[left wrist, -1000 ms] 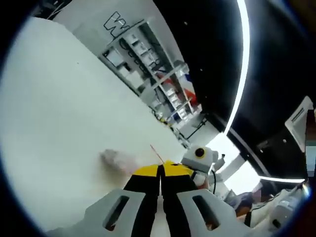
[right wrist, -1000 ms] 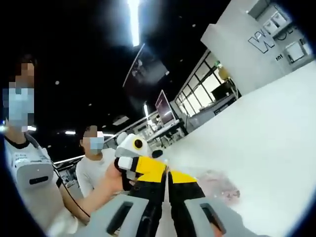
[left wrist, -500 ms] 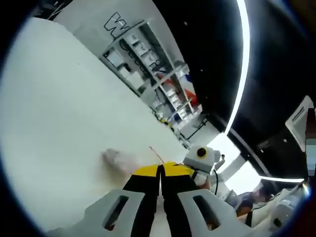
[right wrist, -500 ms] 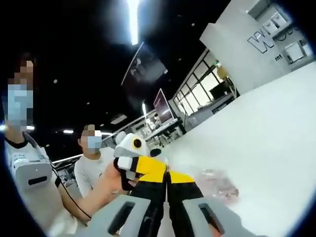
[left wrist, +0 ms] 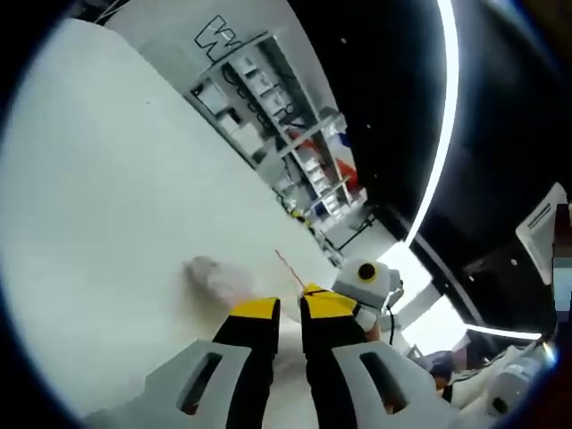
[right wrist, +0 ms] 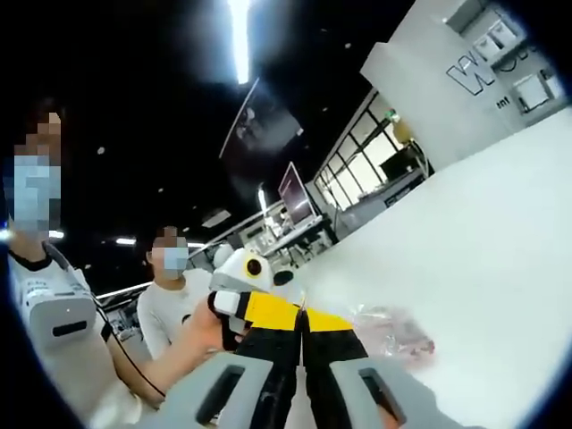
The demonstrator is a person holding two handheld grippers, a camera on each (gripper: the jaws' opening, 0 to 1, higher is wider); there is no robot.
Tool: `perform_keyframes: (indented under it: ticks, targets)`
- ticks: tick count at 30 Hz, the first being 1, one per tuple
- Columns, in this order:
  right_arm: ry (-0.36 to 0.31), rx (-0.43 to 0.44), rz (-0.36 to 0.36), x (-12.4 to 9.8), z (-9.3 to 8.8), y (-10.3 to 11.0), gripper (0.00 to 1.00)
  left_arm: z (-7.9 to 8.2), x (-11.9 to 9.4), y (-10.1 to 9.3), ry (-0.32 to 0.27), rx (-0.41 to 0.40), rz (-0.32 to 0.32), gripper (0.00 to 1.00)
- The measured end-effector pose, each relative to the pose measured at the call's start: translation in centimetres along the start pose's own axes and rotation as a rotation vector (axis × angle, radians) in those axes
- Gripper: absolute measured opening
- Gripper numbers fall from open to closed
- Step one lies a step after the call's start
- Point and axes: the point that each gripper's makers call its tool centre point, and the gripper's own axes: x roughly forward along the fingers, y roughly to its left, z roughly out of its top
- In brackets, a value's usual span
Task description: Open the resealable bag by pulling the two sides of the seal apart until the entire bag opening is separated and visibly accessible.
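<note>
Here the clear resealable bag [right wrist: 393,329] hangs just above the white counter [left wrist: 107,206], its seal edge pinched in the right tool [right wrist: 302,323], while the left tool [left wrist: 290,308] has its jaws slightly apart beside that edge.

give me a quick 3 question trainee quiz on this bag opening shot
1. True or false: the left gripper has its jaws parted.
2. What does the right gripper pinch? A) a cup B) the resealable bag C) a cable
3. What surface does the bag lie over?

Key: 1 true; a gap shows between its yellow tips. 2 B; the jaws are shut at the bag's edge. 3 the white table.
</note>
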Motion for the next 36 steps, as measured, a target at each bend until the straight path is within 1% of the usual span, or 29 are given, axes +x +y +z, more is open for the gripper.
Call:
perform_keyframes:
  ticks: [8, 9, 10, 13, 15, 17, 20, 22, 24, 25, 26, 27, 29, 36]
  targets:
    - [-0.006, 0.005, 0.008, -0.03, 0.05, 0.1, 0.0, 0.03, -0.03, 0.13, -0.005, -0.001, 0.007, 0.11]
    - [-0.007, 0.004, 0.008, -0.02, 0.06, 0.11, 0.0, 0.03, -0.02, 0.11, -0.004, -0.002, 0.005, 0.08]
    - [-0.006, 0.003, 0.007, -0.02, 0.02, 0.09, 0.0, -0.01, -0.02, 0.0, -0.004, 0.006, -0.003, 0.02]
    - [-0.001, 0.001, 0.01, -0.02, -0.1, 0.11, 0.0, -0.11, -0.04, -0.14, -0.001, 0.024, -0.004, 0.01]
    - [-0.003, -0.018, 0.005, -0.11, -0.14, 0.01, 0.0, 0.17, -0.19, -0.16, -0.018, 0.032, 0.002, 0.01]
    - [0.003, -0.016, 0.007, -0.19, -0.25, -0.05, 0.0, 0.52, -0.32, -0.34, -0.028, 0.015, -0.012, 0.01]
    - [0.003, -0.021, 0.001, -0.39, -0.27, -0.16, 0.0, 0.54, -0.25, -0.38, -0.025, 0.011, -0.015, 0.01]
    - [-0.002, -0.027, -0.003, -0.42, -0.14, -0.17, 0.0, 0.64, -0.24, -0.16, -0.033, 0.008, -0.002, 0.02]
    - [-0.002, -0.031, -0.003, -0.43, -0.1, -0.17, 0.0, 0.78, -0.28, -0.19, -0.044, -0.002, -0.007, 0.02]
    - [-0.001, -0.033, -0.004, -0.43, -0.09, -0.18, 0.0, 0.69, -0.29, -0.23, -0.037, -0.005, -0.01, 0.02]
    - [-0.002, -0.034, -0.005, -0.46, -0.06, -0.18, 0.0, 0.63, -0.24, -0.14, -0.035, -0.002, -0.007, 0.04]
    - [-0.004, -0.035, -0.005, -0.47, -0.02, -0.17, 0.0, 0.54, -0.23, 0.06, -0.031, 0.0, 0.005, 0.09]
    - [-0.009, -0.029, 0.0, -0.47, 0.07, -0.09, 0.0, 0.27, -0.19, 0.32, -0.022, 0.004, 0.025, 0.11]
    - [-0.016, -0.031, 0.008, -0.43, 0.21, 0.06, 0.0, 0.07, -0.1, -0.03, -0.022, 0.001, 0.005, 0.16]
